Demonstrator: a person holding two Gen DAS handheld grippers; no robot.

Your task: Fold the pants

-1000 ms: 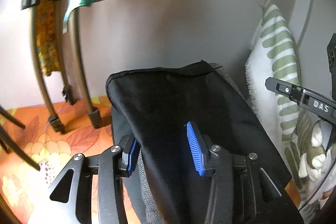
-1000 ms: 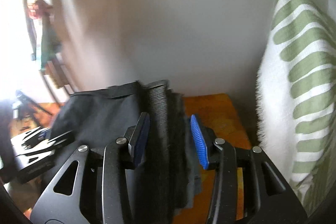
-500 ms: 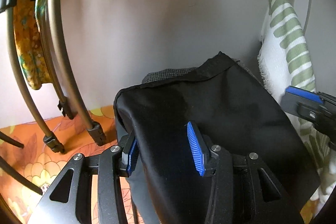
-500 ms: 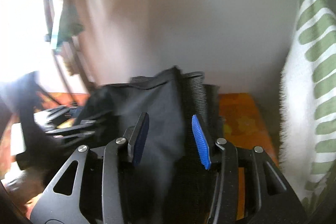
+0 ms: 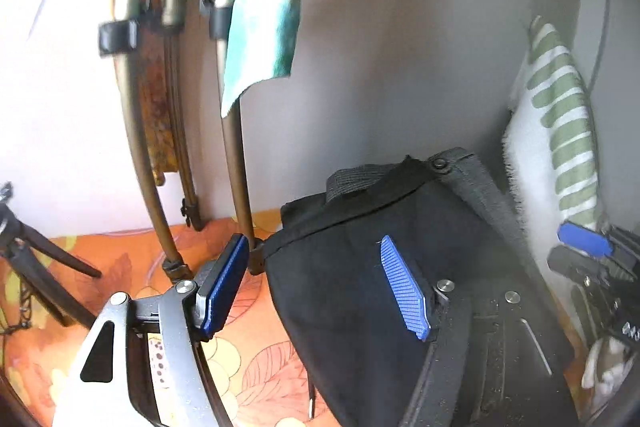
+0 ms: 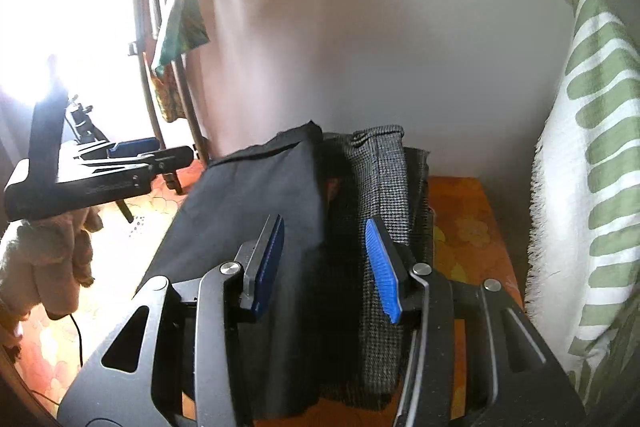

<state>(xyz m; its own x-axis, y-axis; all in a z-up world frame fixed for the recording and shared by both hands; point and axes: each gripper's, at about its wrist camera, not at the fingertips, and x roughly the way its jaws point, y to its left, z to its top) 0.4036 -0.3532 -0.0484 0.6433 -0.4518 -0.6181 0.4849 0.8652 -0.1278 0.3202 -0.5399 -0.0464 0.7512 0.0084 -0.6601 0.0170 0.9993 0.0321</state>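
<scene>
The black pants (image 5: 360, 287), folded into a thick bundle with a grey check waistband (image 6: 384, 195), lie on the orange floral bedspread (image 5: 248, 347) near the wall. My left gripper (image 5: 312, 259) is opening. Its left pad (image 5: 220, 283) stands clear of the cloth, and only the bundle's left edge lies between the fingers. The right gripper (image 6: 325, 251) is shut on the bundle's right side, with black and check layers filling the gap between its blue pads (image 6: 382, 267). In the right wrist view a hand (image 6: 52, 247) holds the left gripper (image 6: 132, 163) at the far left.
A green-striped white cushion (image 6: 592, 167) stands against the wall on the right, close to the pants. At the left, brown rack tubes (image 5: 236, 167) with a teal cloth (image 5: 264, 7) rise from the bed. A tripod leg (image 5: 36, 255) is at the far left.
The left jaws have spread and let go of the pants' left edge, and that gripper has drawn back to the left. The right gripper keeps its hold on the bundle.
</scene>
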